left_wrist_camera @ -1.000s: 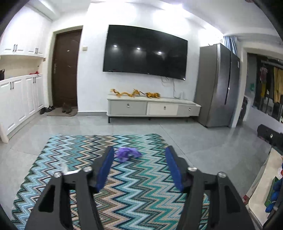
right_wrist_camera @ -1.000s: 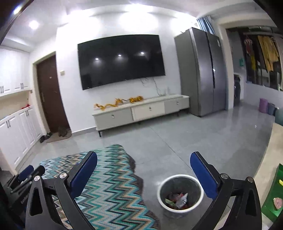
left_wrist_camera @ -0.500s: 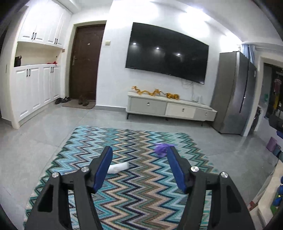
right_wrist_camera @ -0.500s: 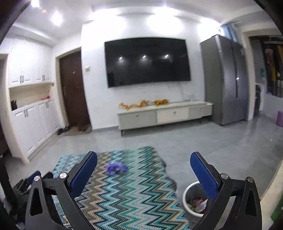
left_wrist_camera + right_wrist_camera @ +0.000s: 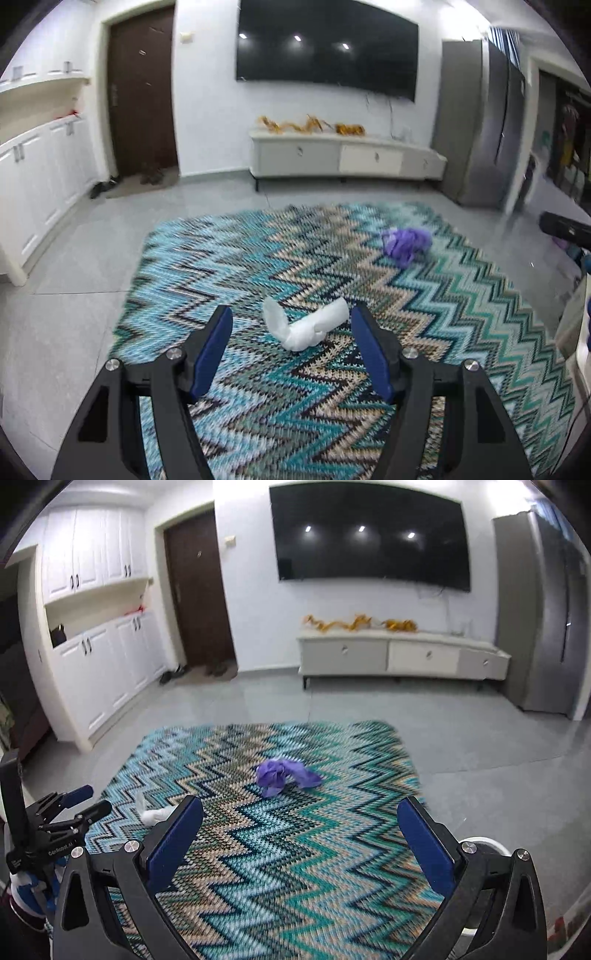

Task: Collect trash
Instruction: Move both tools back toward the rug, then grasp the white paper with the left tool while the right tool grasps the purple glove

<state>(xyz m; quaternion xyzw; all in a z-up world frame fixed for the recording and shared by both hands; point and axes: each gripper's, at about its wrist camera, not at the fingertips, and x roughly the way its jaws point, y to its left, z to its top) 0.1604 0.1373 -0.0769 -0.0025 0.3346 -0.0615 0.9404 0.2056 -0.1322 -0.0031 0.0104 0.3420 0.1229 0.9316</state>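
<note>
Risk first, nearest piece: left gripper [image 5: 291, 339] hangs low over the zigzag rug [image 5: 461, 332], blue pads spread with nothing between them yet; white crumpled tissue [image 5: 306, 328] lies on the rug just beyond the tips, framed in the gap; it is soft and light, so a pad coming in at a slant could nudge it aside rather than trap it; a bite too deep could snag rug pile along with the paper; left jaws have just been opening slightly, with nothing in them.

Tissue orientation: a bent roll; long axis runs from lower left up to the right, with a flattened flap rising at the left end; this axis lies roughly across the jaw gap, so the pads would meet its ends, and the roll may buckle or squirt out.

Right gripper [image 5: 299, 834] is released wide and empty, over the rug's middle; purple crumpled glove [image 5: 280, 771] lies farther out, well apart from the tissue, its loose tail trailing right; a pinch on that tail alone may let the bunch dangle and drop.

White bin rim [image 5: 487, 843] peeks behind the right finger [image 5: 424, 849], off the rug's edge; carrying either piece there invites a spill.
</note>
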